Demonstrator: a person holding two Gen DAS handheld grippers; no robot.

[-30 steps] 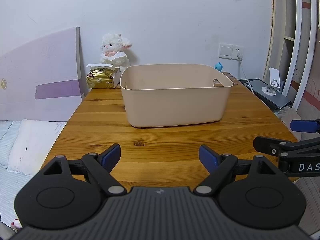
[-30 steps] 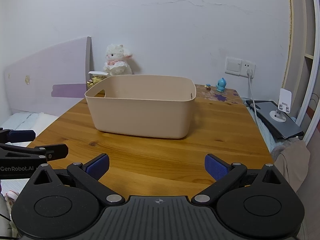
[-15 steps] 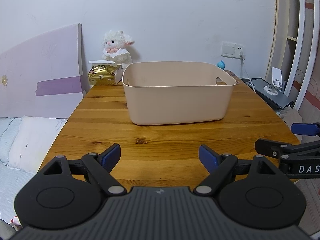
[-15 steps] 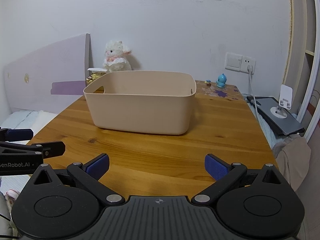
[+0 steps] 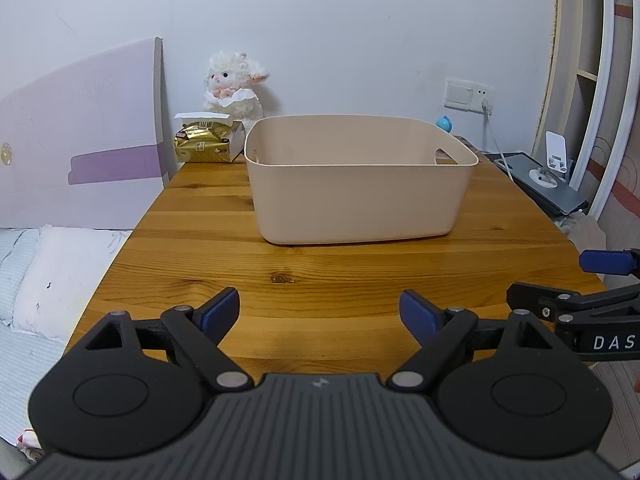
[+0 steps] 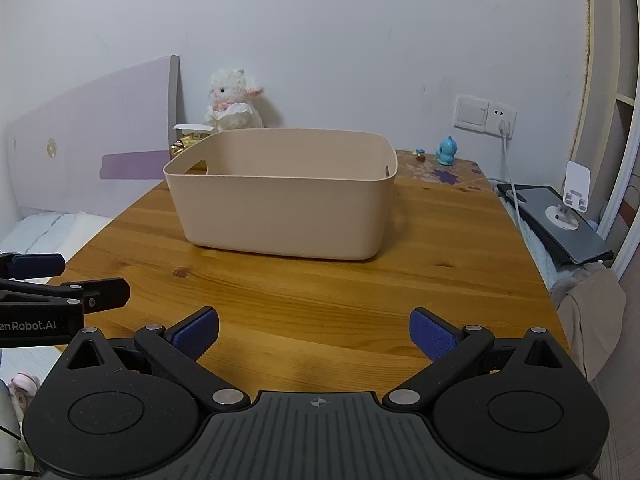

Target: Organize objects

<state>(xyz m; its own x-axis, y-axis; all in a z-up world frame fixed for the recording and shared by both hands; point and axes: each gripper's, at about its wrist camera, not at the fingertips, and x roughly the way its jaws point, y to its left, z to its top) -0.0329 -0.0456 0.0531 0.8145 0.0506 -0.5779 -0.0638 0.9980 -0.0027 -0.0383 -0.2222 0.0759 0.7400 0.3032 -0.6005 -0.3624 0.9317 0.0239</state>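
Observation:
A beige plastic bin (image 5: 356, 196) (image 6: 280, 208) stands on the wooden table (image 5: 320, 280) (image 6: 320, 288); its floor is hidden from here. Behind it a white plush lamb (image 5: 234, 88) (image 6: 232, 100) leans at the wall beside a gold tissue pack (image 5: 206, 144). A small blue figurine (image 6: 446, 151) stands at the back right. My left gripper (image 5: 320, 312) hovers open over the near table edge, holding nothing. My right gripper (image 6: 314, 334) is open too, alongside it to the right, well short of the bin.
A lilac headboard (image 5: 80, 140) and bed with a white pillow (image 5: 60, 276) lie left of the table. A dark tablet with a white stand (image 6: 560, 216) and a charging cable (image 6: 508, 168) sit on the right. Cloth (image 6: 588, 312) hangs off the right edge.
Both grippers have tilted down or dropped slightly, so the bin sits lower in each view with less of its inside showing. Both stay open.

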